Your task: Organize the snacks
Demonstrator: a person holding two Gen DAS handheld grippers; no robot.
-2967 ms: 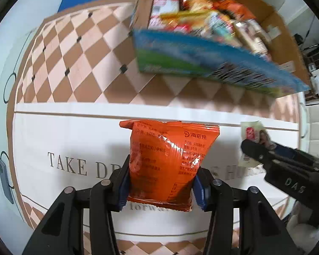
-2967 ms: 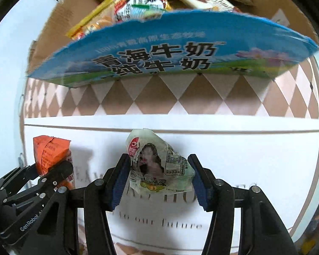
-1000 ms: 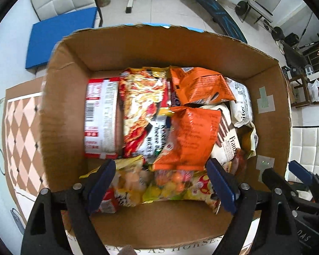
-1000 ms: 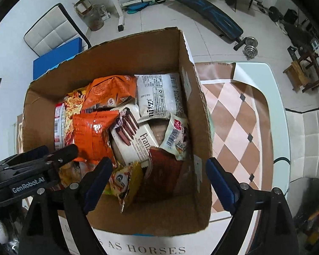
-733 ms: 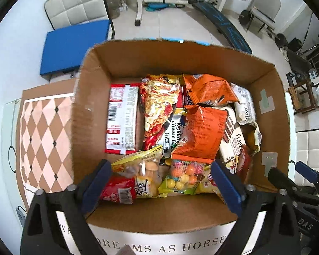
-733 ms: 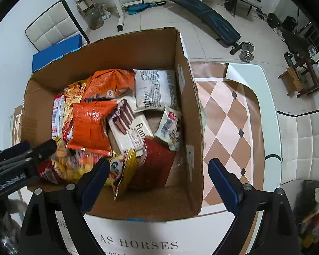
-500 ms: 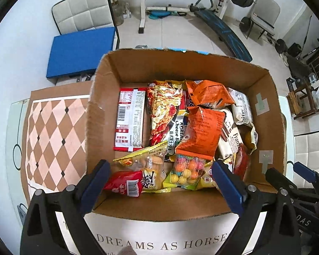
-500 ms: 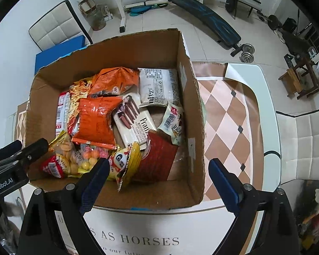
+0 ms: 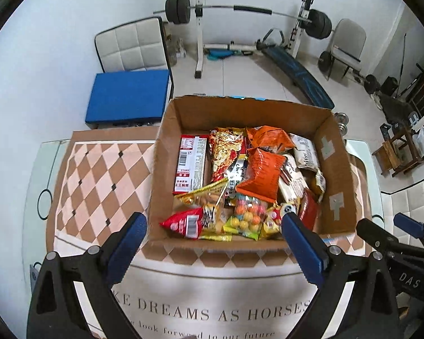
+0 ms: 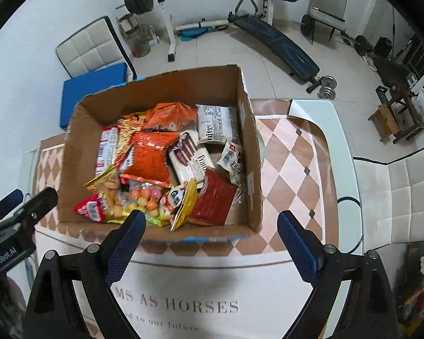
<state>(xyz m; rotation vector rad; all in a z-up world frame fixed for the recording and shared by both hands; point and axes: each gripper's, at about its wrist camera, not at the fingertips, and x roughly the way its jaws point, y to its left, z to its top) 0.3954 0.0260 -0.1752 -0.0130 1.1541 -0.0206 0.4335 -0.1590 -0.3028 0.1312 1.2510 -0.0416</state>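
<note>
we held our left tool [image 9: 213, 227] and right tool [image 10: 210, 223] wide open and empty, just short of the snack-filled brown cardboard box [image 9: 166, 152] ahead on the tabletop [image 9: 212, 296].

Black claws [image 9: 213, 233], blue pads [image 9: 302, 250], silver screws.

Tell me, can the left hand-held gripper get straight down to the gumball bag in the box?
Probably yes: the left hand-held gripper is open and empty, and the gumball bag lies near the box's front wall, partly under an orange packet.
</note>
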